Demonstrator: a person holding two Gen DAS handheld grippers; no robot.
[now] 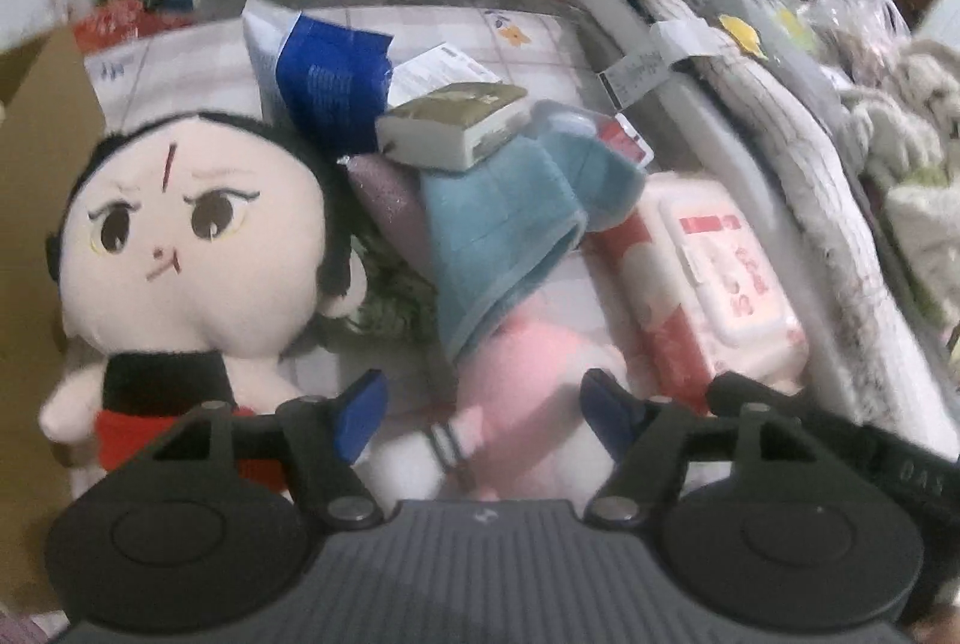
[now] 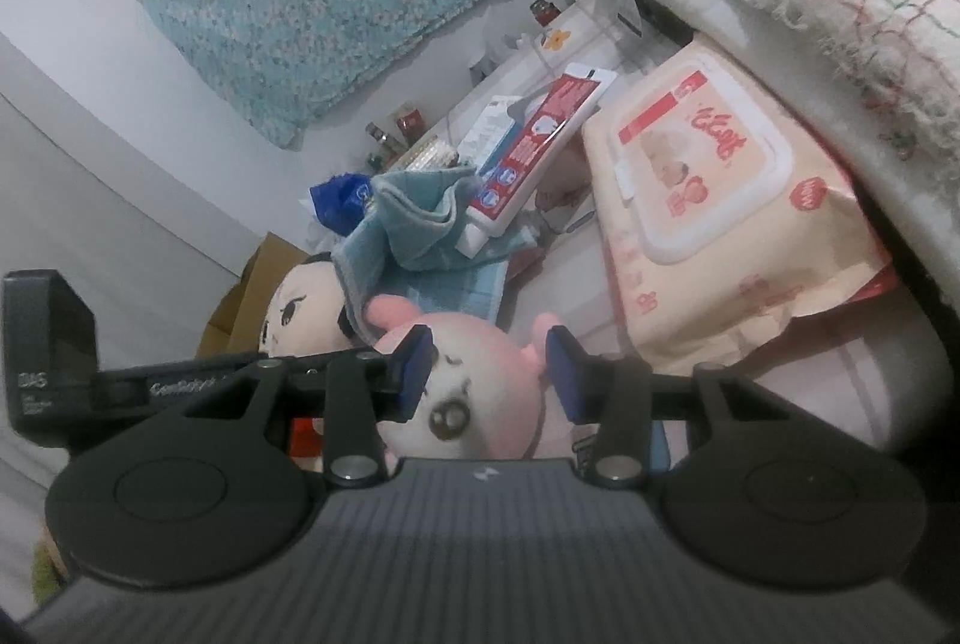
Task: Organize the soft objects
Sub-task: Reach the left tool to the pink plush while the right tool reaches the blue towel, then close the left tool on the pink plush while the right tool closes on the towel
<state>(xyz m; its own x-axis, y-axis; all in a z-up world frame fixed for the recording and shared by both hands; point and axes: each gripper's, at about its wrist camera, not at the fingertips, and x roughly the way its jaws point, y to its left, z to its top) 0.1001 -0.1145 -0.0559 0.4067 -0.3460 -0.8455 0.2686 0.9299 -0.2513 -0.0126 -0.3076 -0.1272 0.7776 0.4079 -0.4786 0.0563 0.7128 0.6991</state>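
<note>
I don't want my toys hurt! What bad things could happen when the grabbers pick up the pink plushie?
1. The blue towel lies over the pink plush. Lifting the plush could drag the towel and tip the book resting on it.
2. The right gripper brackets the plush's head, near its eye; closing there may pinch the face.
3. The left gripper is open at the plush's other end; pulling both ways could strain seams.
</note>
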